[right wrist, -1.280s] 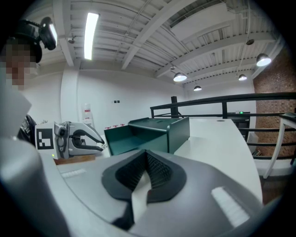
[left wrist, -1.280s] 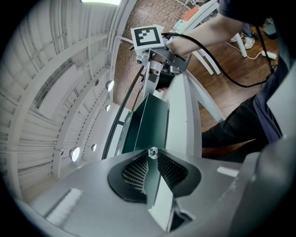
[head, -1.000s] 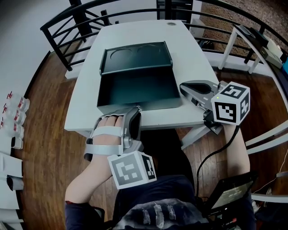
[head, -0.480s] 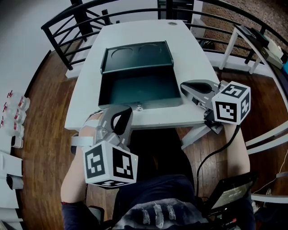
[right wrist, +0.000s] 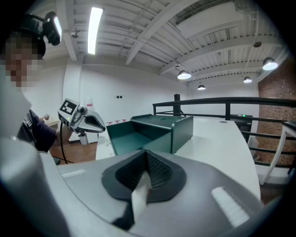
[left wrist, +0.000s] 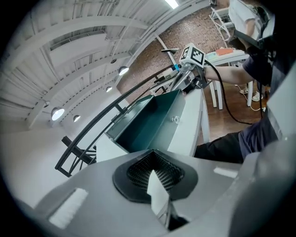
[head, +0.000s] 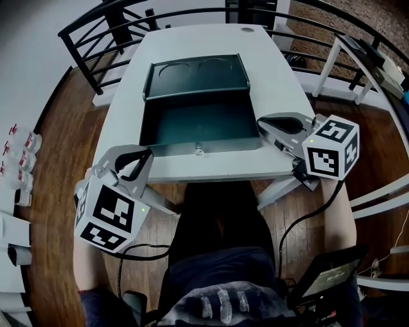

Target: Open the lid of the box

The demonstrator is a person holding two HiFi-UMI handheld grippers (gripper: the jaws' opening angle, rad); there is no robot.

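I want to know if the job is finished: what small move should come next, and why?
Probably just draw the right gripper away from the box. The lid is already swung open at the box's far side, and both grippers are shut on nothing: the left gripper by the table's front left corner, the right beside the box's right wall.

The box and lid are seen as dark green painted metal with a soft sheen. A small bright metal knob is set on the front wall. The table is finished smooth, matt and pale. The floor is laid in glossy wood boards. The railing is made of black metal. The left gripper and right gripper are shelled in smooth matt grey plastic (a black ribbed lining is seen inside). The brick wall is left rough.
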